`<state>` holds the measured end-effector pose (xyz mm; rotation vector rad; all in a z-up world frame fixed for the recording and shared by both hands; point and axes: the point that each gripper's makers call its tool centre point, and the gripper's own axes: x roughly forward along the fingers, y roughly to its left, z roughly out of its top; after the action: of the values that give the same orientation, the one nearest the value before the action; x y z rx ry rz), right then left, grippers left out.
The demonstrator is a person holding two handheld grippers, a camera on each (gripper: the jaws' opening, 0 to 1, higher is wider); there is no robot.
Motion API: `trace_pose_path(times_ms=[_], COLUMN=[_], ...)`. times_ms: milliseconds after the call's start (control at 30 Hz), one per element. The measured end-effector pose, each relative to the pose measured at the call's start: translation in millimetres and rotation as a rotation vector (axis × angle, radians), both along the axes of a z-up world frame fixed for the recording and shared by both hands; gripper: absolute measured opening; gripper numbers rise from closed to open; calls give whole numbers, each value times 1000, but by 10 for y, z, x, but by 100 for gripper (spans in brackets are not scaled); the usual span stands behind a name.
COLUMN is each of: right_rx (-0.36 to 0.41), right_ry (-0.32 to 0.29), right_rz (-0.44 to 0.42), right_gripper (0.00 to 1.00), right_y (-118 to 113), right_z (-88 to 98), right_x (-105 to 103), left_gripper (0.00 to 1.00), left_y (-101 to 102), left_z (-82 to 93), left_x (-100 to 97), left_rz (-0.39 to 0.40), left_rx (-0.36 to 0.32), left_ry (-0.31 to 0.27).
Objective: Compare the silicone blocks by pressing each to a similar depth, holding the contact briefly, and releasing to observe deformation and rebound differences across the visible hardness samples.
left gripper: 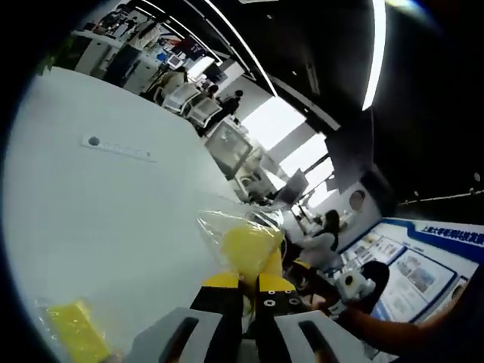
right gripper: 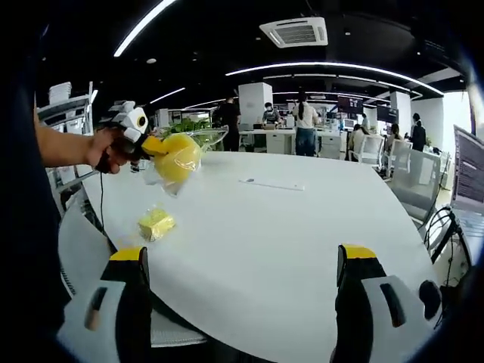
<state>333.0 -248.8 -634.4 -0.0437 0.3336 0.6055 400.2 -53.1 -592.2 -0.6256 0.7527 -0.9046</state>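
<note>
1. In the left gripper view we see the left gripper with its yellow-tipped black jaws closed on a yellow silicone block in a clear plastic bag, lifted above the round white table.
2. In the right gripper view the same bagged block hangs in the air over the table's far left side, held by the left gripper in a person's hand.
3. A second yellow silicone block in a clear bag lies flat on the table, below and near the lifted one; in the left gripper view it sits at the lower left.
4. The right gripper has its jaws wide apart, holding nothing, above the table's near edge.
5. A thin white strip lies mid-table, well apart from both blocks.
</note>
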Motion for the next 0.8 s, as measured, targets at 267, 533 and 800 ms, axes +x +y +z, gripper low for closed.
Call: trace_pose_path(times_ms=[267,533,800], right_rx=[23,24,7], right_ry=[37,96,111], right_rz=[5,5,-5], right_gripper=[97,97,97], right_y=[3,-12,-30], right_z=[-63,-182,-257], right_x=[54,44,26], left_gripper=[1,1,2], left_y=[-1,-68,-40], left_z=[-282,-499,-740], left_x=[-1,-27,12], left_rz=[5,-15,-11], left_rx=[12,14,23], left_ry=[65,94,136])
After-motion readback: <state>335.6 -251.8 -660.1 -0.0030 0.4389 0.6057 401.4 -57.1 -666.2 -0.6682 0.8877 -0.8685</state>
